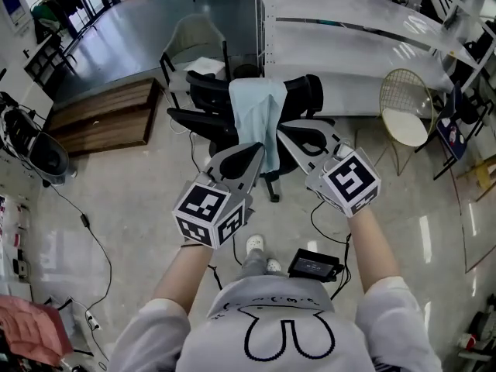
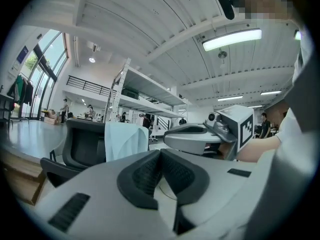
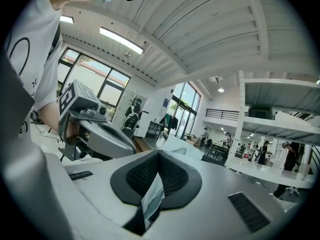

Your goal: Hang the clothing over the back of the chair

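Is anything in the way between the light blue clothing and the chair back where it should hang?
Nothing visible does. The light blue clothing already hangs over the back of the black office chair, draped straight on it with nothing between them.

floor (image 1: pixel 132 208) | on it: black office chair (image 1: pixel 203 99), clothing (image 1: pixel 256 111) over back; wire chair (image 1: pixel 407 122); wooden platform (image 1: pixel 105 118); black box (image 1: pixel 314 266)

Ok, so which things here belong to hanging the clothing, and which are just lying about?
Job: pale blue garment, draped over black office chair; left gripper, right gripper, both shut.
Lying about: gold wire chair, brown wooden platform, small black box on floor.
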A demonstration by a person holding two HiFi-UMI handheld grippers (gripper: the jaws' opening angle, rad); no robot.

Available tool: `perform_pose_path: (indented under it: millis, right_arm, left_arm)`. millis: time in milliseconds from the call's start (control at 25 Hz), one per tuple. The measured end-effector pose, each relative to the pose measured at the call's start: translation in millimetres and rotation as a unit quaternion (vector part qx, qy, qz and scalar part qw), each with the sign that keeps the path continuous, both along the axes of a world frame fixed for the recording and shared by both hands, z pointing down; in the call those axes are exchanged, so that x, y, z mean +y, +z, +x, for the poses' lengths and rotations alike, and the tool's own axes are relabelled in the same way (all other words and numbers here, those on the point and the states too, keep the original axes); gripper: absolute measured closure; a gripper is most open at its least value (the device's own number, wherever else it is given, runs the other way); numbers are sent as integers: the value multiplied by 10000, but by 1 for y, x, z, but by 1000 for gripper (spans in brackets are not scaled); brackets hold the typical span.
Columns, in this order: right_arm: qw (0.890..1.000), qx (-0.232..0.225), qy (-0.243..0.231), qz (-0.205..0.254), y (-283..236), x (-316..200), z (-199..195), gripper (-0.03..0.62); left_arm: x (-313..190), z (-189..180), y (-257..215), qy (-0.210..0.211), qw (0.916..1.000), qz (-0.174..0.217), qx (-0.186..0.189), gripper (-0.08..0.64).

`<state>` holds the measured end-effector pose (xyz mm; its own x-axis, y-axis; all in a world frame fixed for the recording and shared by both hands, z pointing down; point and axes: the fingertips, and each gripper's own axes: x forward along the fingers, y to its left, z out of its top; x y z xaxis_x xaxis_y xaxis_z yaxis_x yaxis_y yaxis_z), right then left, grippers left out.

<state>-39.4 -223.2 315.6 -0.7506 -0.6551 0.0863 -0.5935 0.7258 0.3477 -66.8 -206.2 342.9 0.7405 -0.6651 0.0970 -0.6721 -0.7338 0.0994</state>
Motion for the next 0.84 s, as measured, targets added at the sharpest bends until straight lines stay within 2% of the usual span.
perform_pose_path:
  millis: [440,640,840]
  right_arm:
    - [9985,-333,394,-164,30,25,1,597]
    - [9962,-638,531,-269,32,20,-3,597]
    - [9951,-709,651,-229,32,12,-12,597]
  left_arm:
    - [4,3,3,-325,9991,196,176,537]
    - [-3,3,2,-386,9982,464,-2,537]
    - [-11,-6,-3,-458,9958,780,-141,537]
